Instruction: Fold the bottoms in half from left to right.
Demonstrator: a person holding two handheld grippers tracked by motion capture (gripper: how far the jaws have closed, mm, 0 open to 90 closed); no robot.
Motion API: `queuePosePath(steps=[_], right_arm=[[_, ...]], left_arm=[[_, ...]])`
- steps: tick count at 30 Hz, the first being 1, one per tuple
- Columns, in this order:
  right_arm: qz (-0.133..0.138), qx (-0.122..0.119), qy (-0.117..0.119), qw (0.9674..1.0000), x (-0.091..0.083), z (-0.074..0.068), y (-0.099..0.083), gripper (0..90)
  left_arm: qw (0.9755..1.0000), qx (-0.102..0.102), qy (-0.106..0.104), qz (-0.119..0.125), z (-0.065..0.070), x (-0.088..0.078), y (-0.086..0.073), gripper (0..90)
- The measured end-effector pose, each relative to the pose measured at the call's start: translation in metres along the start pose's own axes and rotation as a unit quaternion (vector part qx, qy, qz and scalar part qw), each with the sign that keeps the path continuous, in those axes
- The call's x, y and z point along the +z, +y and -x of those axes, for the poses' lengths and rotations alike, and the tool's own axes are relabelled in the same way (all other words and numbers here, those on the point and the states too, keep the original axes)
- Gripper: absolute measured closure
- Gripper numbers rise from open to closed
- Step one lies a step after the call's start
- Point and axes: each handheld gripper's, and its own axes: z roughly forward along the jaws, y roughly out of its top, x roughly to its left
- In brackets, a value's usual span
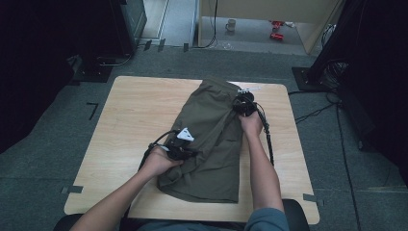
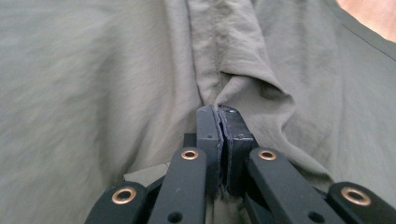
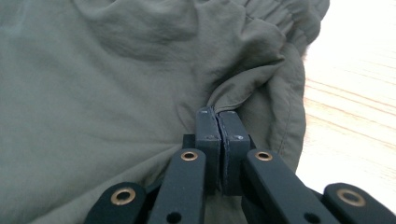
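A pair of olive-green shorts lies on the wooden table, folded lengthwise, waistband at the far end. My left gripper sits over the shorts' left side near the leg end. Its jaws are shut on a pinched fold of the fabric. My right gripper is at the far right by the waistband. It is shut on a bunched fold of cloth next to the gathered waistband.
Bare tabletop lies right of the waistband and to the shorts' left. Cables trail from both grippers over the table. Beyond the table, on the floor, stand a mug and red objects; black stands flank both sides.
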Motion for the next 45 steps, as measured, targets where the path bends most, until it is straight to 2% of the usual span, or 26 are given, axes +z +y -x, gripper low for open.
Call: queuePosePath(steps=[4,8,10,19,23,25,29,33,36,39,45], right_arm=[[0.005,-0.007,0.007,0.9999,0.000,-0.003,-0.002,88.3],[0.033,-0.017,0.008,0.9993,0.001,-0.006,-0.010,88.3],[0.036,-0.013,0.013,0.9992,0.001,-0.007,-0.011,88.3],[0.055,-0.039,0.023,0.9975,-0.001,-0.016,-0.021,87.5],[0.059,-0.045,0.026,0.9969,-0.001,-0.019,-0.023,87.0],[0.072,-0.053,0.026,0.9956,-0.002,-0.024,-0.028,86.9],[0.073,-0.058,0.030,0.9952,-0.003,-0.026,-0.031,86.6],[0.073,-0.062,0.030,0.9949,-0.004,-0.027,-0.032,85.5],[0.072,-0.053,0.036,0.9953,-0.004,-0.026,-0.032,84.8],[0.071,-0.049,0.039,0.9955,-0.005,-0.025,-0.033,84.7],[0.073,-0.056,0.031,0.9953,-0.005,-0.027,-0.033,84.7]], left_arm=[[0.9998,-0.014,0.012,-0.003,-0.015,-0.010,-0.007,88.2],[0.9993,-0.027,0.024,-0.003,-0.028,-0.018,-0.012,88.1],[0.9992,-0.029,0.028,-0.004,-0.033,-0.021,-0.014,88.1],[0.9979,-0.043,0.049,-0.006,-0.057,-0.035,-0.023,87.9],[0.9965,-0.039,0.073,-0.007,-0.069,-0.042,-0.027,87.9],[0.9959,-0.045,0.078,-0.008,-0.076,-0.045,-0.028,87.9],[0.9949,-0.057,0.083,-0.007,-0.084,-0.051,-0.032,87.8],[0.9947,-0.055,0.086,-0.011,-0.078,-0.056,-0.030,88.2],[0.9959,-0.042,0.080,0.002,-0.067,-0.067,-0.024,88.5],[0.9971,-0.038,0.063,0.018,-0.052,-0.079,-0.017,88.8],[0.9992,-0.007,0.026,0.031,-0.017,-0.089,-0.004,89.2]])
